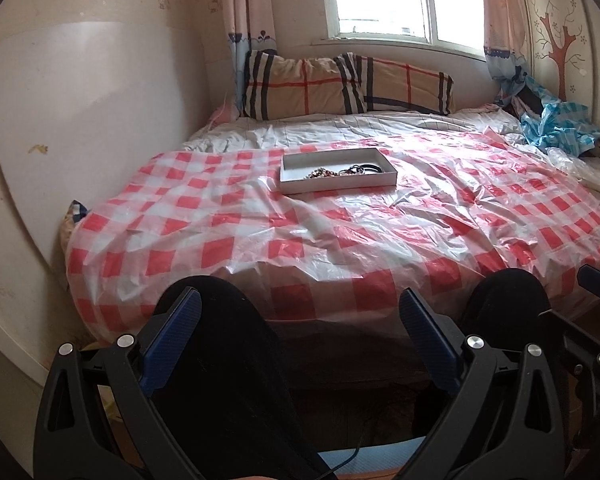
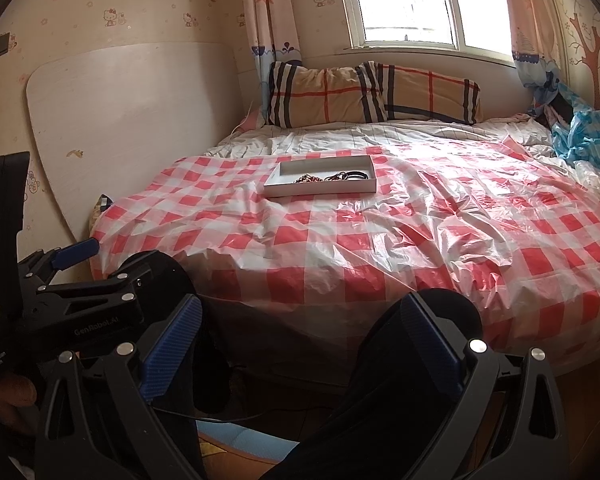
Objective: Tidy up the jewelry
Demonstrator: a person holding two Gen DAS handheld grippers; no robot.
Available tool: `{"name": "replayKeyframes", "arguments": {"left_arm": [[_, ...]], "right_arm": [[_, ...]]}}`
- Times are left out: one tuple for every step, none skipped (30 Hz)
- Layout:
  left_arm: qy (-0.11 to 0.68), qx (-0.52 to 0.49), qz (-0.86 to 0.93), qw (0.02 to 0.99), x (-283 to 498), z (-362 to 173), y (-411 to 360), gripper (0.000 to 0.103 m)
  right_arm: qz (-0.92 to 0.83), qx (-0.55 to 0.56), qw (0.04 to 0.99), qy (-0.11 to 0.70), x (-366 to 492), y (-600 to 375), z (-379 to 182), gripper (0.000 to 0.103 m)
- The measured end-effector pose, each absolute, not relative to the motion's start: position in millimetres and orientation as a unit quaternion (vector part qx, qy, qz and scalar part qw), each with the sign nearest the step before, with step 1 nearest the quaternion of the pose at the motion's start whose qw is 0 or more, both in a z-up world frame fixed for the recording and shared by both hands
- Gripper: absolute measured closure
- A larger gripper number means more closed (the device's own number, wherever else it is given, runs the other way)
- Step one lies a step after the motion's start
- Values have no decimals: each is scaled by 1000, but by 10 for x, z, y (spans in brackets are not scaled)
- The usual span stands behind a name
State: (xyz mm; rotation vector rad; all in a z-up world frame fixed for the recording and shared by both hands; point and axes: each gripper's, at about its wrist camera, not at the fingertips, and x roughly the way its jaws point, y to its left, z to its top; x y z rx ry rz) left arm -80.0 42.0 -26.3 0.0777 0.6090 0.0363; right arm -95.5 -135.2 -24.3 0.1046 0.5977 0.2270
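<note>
A shallow white box (image 1: 338, 187) lies on the bed's red-and-white checked plastic sheet (image 1: 260, 232), in the middle toward the pillows. Inside it lie a beaded bracelet (image 1: 320, 173) and dark bands (image 1: 364, 168). The box also shows in the right wrist view (image 2: 320, 191), with the beads (image 2: 306, 179) and dark bands (image 2: 354, 175). My left gripper (image 1: 300, 300) is open and empty, held low before the bed's near edge, over the person's knees. My right gripper (image 2: 300, 304) is open and empty, level with it. The left gripper also shows in the right wrist view (image 2: 76, 256).
Two plaid pillows (image 1: 340, 86) lean under the window at the head of the bed. A white board (image 1: 92, 120) leans on the left wall. Crumpled blue cloth (image 1: 556, 128) and clear plastic lie at the bed's far right. The person's dark-clad knees (image 1: 212, 320) are below the grippers.
</note>
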Motion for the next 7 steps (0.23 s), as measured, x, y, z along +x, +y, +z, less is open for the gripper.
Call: {"name": "replayKeyframes", "arguments": {"left_arm": [[305,36,17,952,-785,-270,426,8],[308,36,20,951,-772,-279,432,8],[310,35,22,950,-759,-279,447,8],[311,33,22,950,-755,-284,457,8],[311,32,24,950,-752,-286,467,8],[311,31,27,949,-751,-288,475,8],[312,29,28,949,-749,-290,480,8]], "right_arm": [[111,50,948,293,-956,-1359,-246,7],[111,49,949,292,-958,-1364,-246,7],[111,47,949,291,-958,-1367,-241,7],[109,43,950,289,-959,-1369,-234,7],[106,40,951,287,-958,-1369,-226,7],[104,38,952,285,-955,-1366,-215,7],[104,37,952,284,-956,-1369,-212,7]]}}
